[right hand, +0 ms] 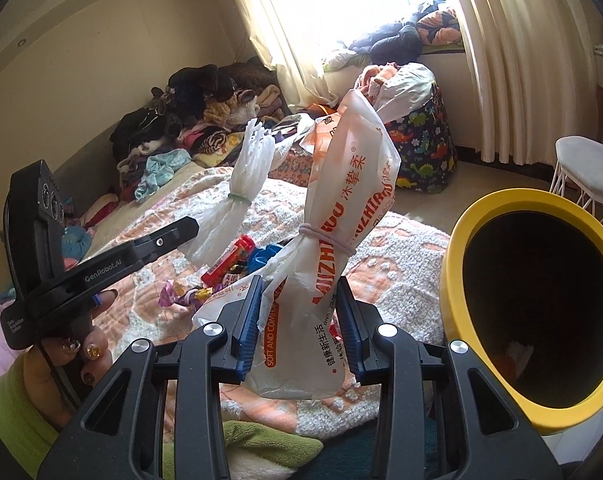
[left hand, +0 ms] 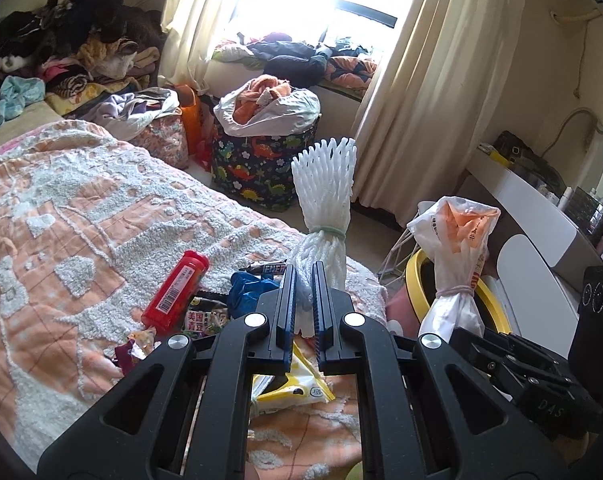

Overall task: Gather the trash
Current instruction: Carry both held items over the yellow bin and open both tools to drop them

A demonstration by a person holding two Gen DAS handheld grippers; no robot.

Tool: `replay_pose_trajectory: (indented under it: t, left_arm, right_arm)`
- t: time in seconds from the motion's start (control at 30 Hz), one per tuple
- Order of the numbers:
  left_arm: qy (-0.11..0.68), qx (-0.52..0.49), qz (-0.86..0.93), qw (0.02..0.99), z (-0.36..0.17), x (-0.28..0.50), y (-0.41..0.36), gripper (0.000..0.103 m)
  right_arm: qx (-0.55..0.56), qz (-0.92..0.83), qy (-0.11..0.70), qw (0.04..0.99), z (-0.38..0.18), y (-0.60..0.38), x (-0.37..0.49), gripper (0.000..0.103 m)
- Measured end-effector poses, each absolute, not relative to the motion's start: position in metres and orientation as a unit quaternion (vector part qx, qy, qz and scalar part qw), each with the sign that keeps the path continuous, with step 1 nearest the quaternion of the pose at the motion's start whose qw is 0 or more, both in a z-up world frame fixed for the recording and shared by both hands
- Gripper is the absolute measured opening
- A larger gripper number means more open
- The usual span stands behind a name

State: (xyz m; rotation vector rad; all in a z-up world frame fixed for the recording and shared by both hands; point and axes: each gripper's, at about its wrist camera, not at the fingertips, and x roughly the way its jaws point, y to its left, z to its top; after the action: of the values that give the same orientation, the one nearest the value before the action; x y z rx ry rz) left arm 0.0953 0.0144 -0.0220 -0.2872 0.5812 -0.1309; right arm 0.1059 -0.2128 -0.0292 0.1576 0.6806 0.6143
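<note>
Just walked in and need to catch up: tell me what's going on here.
A person is clearing trash off the bed with a tool in each hand. The left tool is shut on a banded white foam net; the right tool grips a tied plastic bag. Both are held up off the bed, beside a yellow bin. A red tube and wrappers lie on the blanket.

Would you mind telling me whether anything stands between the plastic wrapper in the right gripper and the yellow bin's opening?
Nothing visible does. The right gripper holds the wrapper upright above the bed, and the bin sits just to its right with its mouth open and unobstructed. The foam net is off to the left.
</note>
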Motion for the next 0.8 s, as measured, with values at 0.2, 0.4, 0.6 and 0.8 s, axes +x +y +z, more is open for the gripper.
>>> replay_pose_trajectory:
  t: [0.2, 0.4, 0.6, 0.8]
  left_arm:
    - [0.285, -0.133, -0.073, 0.947, -0.018, 0.094, 0.004, 0.004]
    - [0.285, -0.126, -0.082, 0.947, -0.017, 0.094, -0.006, 0.004]
    - [0.284, -0.122, -0.091, 0.947, -0.014, 0.093, -0.014, 0.004]
    - [0.286, -0.115, -0.100, 0.946, -0.014, 0.093, -0.024, 0.004]
  right_arm:
    - [0.085, 0.287, 0.324, 0.897, -0.026, -0.220, 0.106, 0.034]
    - [0.089, 0.276, 0.321, 0.902, -0.023, -0.229, 0.107, 0.034]
    - [0.096, 0.262, 0.316, 0.907, -0.020, -0.240, 0.111, 0.034]
    - [0.103, 0.244, 0.310, 0.913, -0.018, -0.252, 0.111, 0.034]
